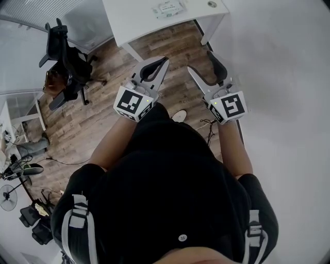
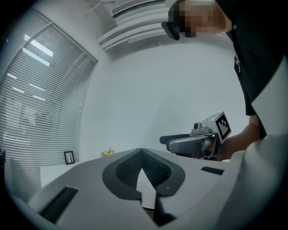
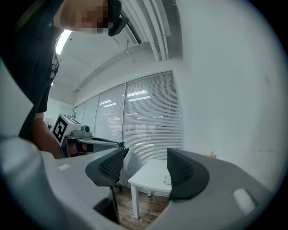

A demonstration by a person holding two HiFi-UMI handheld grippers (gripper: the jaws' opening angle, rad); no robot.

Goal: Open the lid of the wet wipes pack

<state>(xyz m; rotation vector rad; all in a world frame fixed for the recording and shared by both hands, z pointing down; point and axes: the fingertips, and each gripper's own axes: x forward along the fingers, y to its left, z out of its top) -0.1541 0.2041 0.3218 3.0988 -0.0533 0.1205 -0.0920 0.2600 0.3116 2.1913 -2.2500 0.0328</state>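
I have both tongs raised in front of the person's dark-clad chest, over the wood floor point(image 1: 170, 46) and well short of the white desk point(image 1: 134, 20) at the top of the head view. The left tongs point(image 1: 164, 62) are closed on nothing: in the left gripper view their ribbed pads point(image 2: 155, 170) meet at the tips point(image 2: 141, 152), with only a pale wedge of background showing lower down between them. The right tongs point(image 1: 202, 64) are open and empty; the right gripper view shows the two dark pads point(image 3: 110, 166) standing well apart, with the desk point(image 3: 150, 176) and the floor framed in the gap point(image 3: 144, 170). The two tools sit side by side, apart from each other, and each shows in the other's camera, marker cube and all point(image 2: 198, 141) point(image 3: 83, 134). The wet wipes pack point(image 1: 167, 9) lies flat on the desk, a little in from the edge that faces me and toward the desk's right end, well apart from both tongs; I cannot tell from here how its lid stands. A small round object point(image 1: 212, 4) sits near the desk's right corner. A black office chair point(image 1: 67, 62) stands on the floor off the desk's left end, and a plain white wall point(image 1: 289, 77) runs along the right.
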